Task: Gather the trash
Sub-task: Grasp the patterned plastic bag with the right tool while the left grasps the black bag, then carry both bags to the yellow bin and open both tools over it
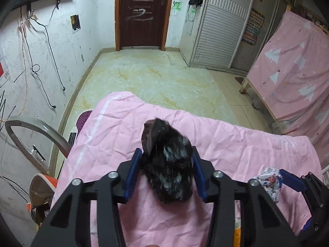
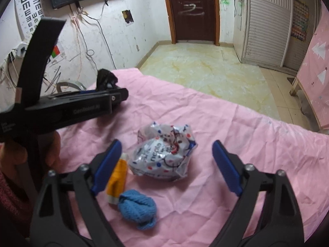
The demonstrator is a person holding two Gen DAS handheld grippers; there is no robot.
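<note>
In the left wrist view, the left gripper (image 1: 167, 160) sits at the lower centre of the frame with its blue pads (image 1: 133, 173) clamped on either side of a crumpled black bag (image 1: 168, 164), which bulges up between them and above the pink sheet (image 1: 115, 127). At the lower right edge of that frame the right gripper (image 1: 287, 177) shows beside a crumpled white wrapper (image 1: 267, 181) with red and blue print.

In the right wrist view, the right gripper (image 2: 164, 164) has its two blue pads (image 2: 226, 166) spread wide apart, holding nothing. The white wrapper (image 2: 164, 154) lies on the pink sheet (image 2: 246, 123) between them, in the middle of the frame. An orange tube (image 2: 118, 177) lies just beside the left-hand pad, touching or nearly touching the wrapper's left side. A blue knitted bundle (image 2: 137, 207) rests against the tube's lower end, in the lower centre. The left gripper (image 2: 115, 94) appears side-on at the left of the frame, with the black bag (image 2: 105, 78) poking out at its tip, raised off the sheet. Beyond the sheet, pale floor tiles (image 2: 205, 68) run to a dark wooden door (image 2: 193, 10) at the top of the frame.
</note>
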